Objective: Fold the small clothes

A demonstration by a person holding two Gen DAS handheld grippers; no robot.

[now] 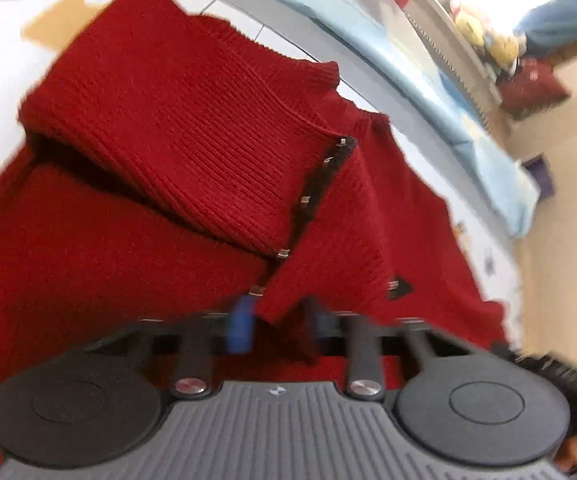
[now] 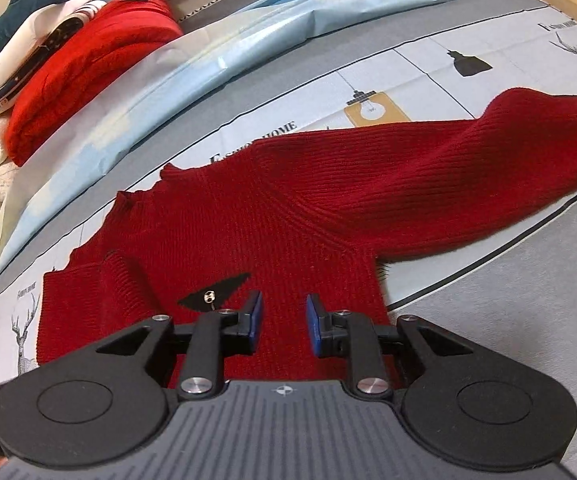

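Right now the red knit sweater [image 2: 288, 216] lies spread on my printed bed sheet [image 2: 440, 64], one sleeve [image 2: 488, 160] stretched out to the right in my right wrist view and a small black patch with a metal snap [image 2: 210, 298] near its lower edge. From my left wrist view another sleeve [image 1: 192, 136] is folded across the body of the sweater, and a black trim with metal studs [image 1: 320, 184] runs down along its edge. My left gripper [image 1: 278, 324] is blurred, but its blue pads [image 1: 242, 324] sit on either side of a fold of red knit at the sweater's edge, and I read it as clamped on that fold. My right gripper [image 2: 284, 320] hangs just over the sweater's lower part with its pads [image 2: 314, 324] parted; a clear gap shows between them, with red knit behind it, and nothing is pinched there. Beyond the sweater a pale blue quilt [image 2: 192, 64] lies along the bed, and a pile of folded clothes [image 2: 68, 80], a bright red one among them, sits at the far left.
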